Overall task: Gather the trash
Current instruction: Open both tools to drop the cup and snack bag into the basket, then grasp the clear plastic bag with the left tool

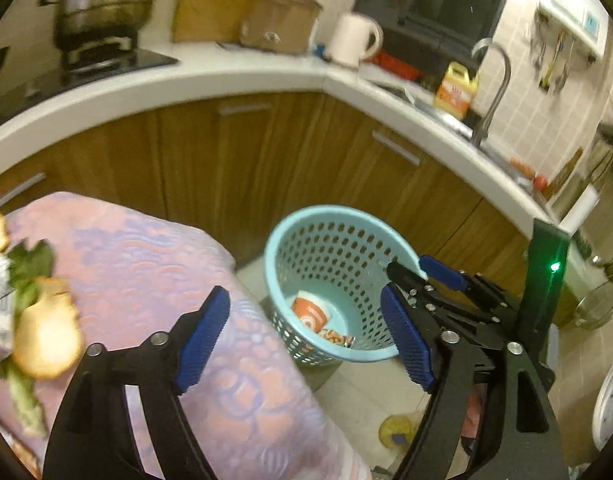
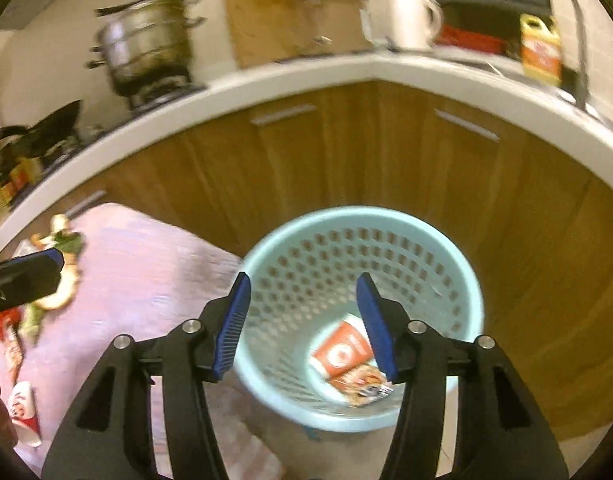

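Right gripper (image 2: 302,324) over pale-blue perforated plastic basket (image 2: 462,264), blue pads apart, nothing between them. Orange-and-white paper cup (image 2: 340,354) and printed snack wrapper (image 2: 362,386) lie on basket bottom, below and ahead of claw. Left gripper (image 1: 306,340) also spread, empty, basket ahead of it. Step judged: drop done, fetch next. Peel-and-leaf scraps (image 2: 62,272) on pink patterned cloth (image 2: 146,280), far left of right claw. Next move: swing left, close on scrap.
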`<control>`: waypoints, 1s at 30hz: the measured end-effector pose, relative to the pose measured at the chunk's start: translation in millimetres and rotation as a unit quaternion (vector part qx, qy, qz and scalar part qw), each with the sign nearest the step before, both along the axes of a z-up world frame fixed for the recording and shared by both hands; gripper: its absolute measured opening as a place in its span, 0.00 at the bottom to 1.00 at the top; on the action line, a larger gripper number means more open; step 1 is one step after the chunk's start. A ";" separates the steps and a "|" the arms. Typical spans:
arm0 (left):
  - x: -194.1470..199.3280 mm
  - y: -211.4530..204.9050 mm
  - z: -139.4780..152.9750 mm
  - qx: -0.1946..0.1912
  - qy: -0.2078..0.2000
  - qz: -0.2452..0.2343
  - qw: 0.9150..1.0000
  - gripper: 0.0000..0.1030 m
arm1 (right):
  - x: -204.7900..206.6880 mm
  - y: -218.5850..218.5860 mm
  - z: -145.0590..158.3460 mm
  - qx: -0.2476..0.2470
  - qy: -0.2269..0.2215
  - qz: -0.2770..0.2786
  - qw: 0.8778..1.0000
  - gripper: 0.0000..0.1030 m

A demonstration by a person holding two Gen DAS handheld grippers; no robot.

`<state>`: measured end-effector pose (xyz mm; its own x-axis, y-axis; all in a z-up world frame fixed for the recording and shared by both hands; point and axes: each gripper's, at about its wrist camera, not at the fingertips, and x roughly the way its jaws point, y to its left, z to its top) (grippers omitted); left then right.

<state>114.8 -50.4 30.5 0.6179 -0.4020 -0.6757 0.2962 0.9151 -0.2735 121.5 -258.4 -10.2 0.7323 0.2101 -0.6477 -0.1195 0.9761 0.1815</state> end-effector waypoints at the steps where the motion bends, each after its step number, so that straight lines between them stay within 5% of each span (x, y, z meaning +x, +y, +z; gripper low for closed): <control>1: -6.3 8.3 4.7 -0.004 -0.006 0.005 1.000 0.79 | -2.1 6.0 3.9 -0.001 -0.004 0.007 1.000 0.51; 11: -105.1 136.8 46.9 -0.017 -0.076 0.136 0.988 0.80 | -39.7 107.7 45.8 -0.010 -0.054 0.141 0.988 0.54; 18: -165.7 234.9 59.2 0.007 -0.099 0.278 0.956 0.80 | -55.5 175.0 46.8 -0.021 -0.065 0.206 0.976 0.55; 23: -169.1 296.7 47.8 0.003 -0.079 0.342 0.936 0.80 | -57.2 214.9 33.5 -0.023 -0.068 0.235 0.969 0.55; 30: -139.2 332.9 7.4 -0.043 -0.028 0.334 0.941 0.80 | -55.2 245.8 10.1 -0.029 -0.060 0.254 0.965 0.55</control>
